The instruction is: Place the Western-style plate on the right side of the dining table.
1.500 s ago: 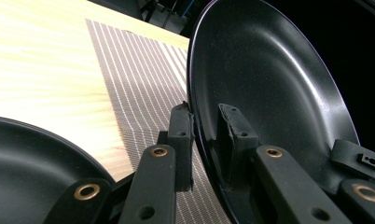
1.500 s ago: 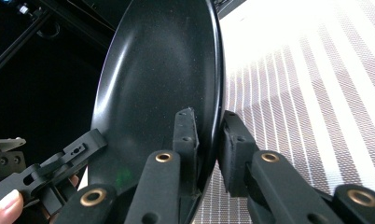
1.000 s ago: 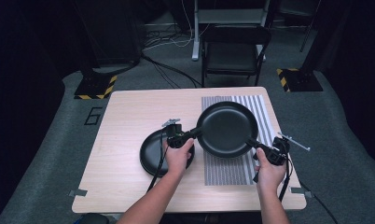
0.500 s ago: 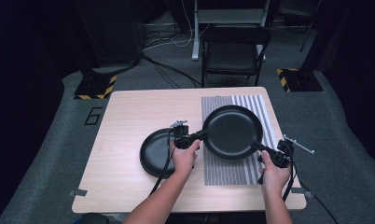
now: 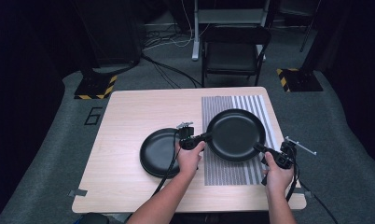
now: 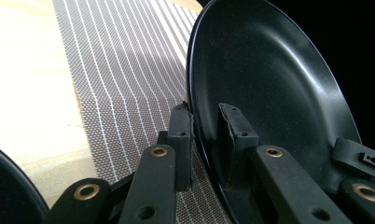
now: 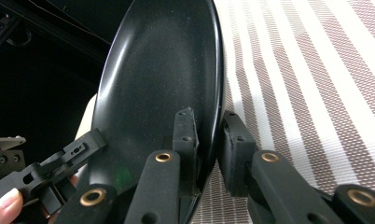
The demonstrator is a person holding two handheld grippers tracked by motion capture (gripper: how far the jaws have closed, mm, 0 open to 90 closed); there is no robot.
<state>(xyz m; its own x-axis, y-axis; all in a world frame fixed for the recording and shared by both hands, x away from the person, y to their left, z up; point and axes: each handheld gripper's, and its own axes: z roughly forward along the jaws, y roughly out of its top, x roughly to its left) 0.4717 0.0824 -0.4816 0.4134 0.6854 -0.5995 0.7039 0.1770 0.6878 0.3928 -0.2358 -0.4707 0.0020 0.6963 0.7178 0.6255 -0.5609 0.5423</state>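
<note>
Two hands on one plate here. Right of centre in the high view, the large black plate (image 5: 235, 134) sits over the striped mat (image 5: 232, 168), and both tools are on it. The left gripper (image 5: 200, 138) bites the plate's left rim; the right gripper (image 5: 261, 148) has the lower-right rim.

In the left gripper view the plate (image 6: 269, 88) stands as a tall dark oval across the right half of the frame, and its rim runs down between the two jaws, one pad on the outer face, one inside the bowl (clamped, no slack that I can see). The mat (image 6: 125, 70) spreads out at upper left.

The right gripper view gives the mirror picture: the plate (image 7: 162, 74) fills the centre-left, its edge pinched between the jaws, with the mat (image 7: 316, 84) at right. At lower left of that frame the other gripper (image 7: 59, 156) shows, with a fingertip (image 7: 3, 205) below it.

Just left of the mat in the high view, the smaller black plate (image 5: 157, 151) lies flat on the wooden table (image 5: 129, 116), partly under the left hand (image 5: 189, 158). The right hand (image 5: 278, 172) is near the table's lower-right corner.
</note>
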